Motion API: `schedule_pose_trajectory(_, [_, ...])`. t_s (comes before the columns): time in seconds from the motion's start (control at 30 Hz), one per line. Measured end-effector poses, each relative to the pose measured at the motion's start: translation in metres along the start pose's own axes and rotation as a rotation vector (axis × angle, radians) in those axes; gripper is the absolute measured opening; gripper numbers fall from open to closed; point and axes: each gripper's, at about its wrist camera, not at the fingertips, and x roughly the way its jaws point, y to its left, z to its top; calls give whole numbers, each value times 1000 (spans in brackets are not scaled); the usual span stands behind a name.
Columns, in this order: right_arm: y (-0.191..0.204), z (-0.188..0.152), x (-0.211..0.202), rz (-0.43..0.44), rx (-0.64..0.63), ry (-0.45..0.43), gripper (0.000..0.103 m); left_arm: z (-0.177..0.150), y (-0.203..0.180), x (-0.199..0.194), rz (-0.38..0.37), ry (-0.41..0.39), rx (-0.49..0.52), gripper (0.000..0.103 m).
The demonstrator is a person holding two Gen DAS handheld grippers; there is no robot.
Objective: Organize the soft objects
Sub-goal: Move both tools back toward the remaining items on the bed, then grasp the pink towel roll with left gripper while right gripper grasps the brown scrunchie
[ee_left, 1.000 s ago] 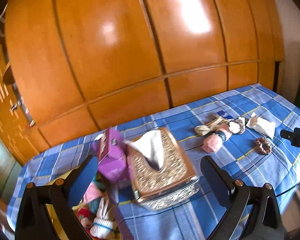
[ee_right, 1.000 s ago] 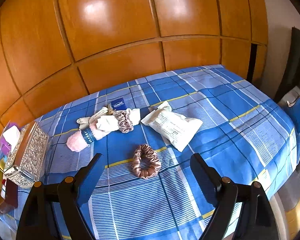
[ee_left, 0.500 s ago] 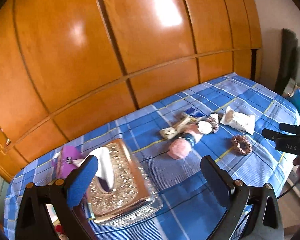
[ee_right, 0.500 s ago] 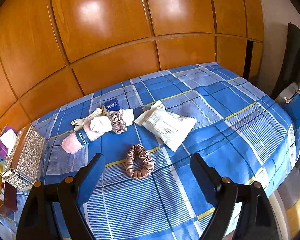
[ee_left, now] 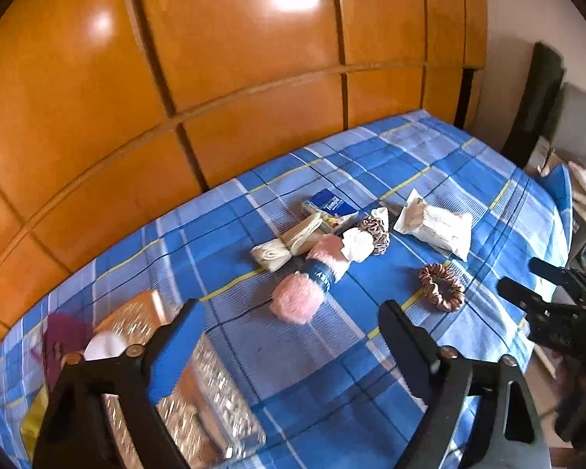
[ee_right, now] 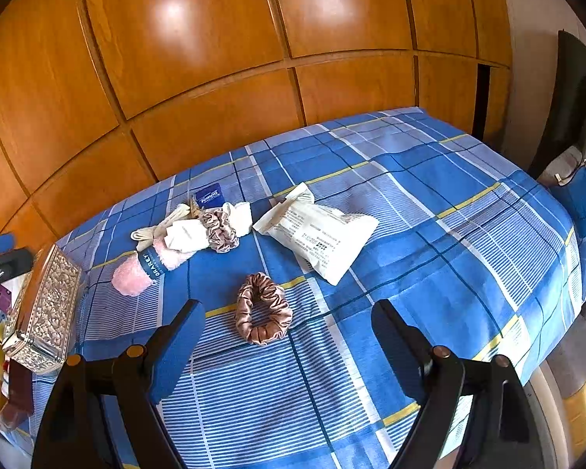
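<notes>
While my left gripper [ee_left: 289, 326] closes on nothing and my right gripper [ee_right: 287, 322] gapes empty, I list: brown satin scrunchie [ee_right: 263, 308] at its twelve o'clock, fluffy pink banded roll [ee_right: 148, 264] at ten.

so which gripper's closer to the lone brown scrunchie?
Right. The scrunchie lies just ahead of the right gripper, open jaws empty. The left gripper, jaws closing on nothing, sits further left, facing the pink fluffy roll.

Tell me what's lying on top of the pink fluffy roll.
A white cloth lies over the far end of the pink fluffy roll, a navy band wraps its middle. That covered end is hidden.
</notes>
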Motion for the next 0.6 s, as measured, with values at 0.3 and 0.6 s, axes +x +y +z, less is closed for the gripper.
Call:
schedule_pose_trajectory(0.3, [-7,0,3,6,28,14,88,20,-37,101,24,216,67,72])
schedule_pose_trajectory(0.6, [-20,1,6,-2,60,22,88,18,-47,174,69,327,137,75])
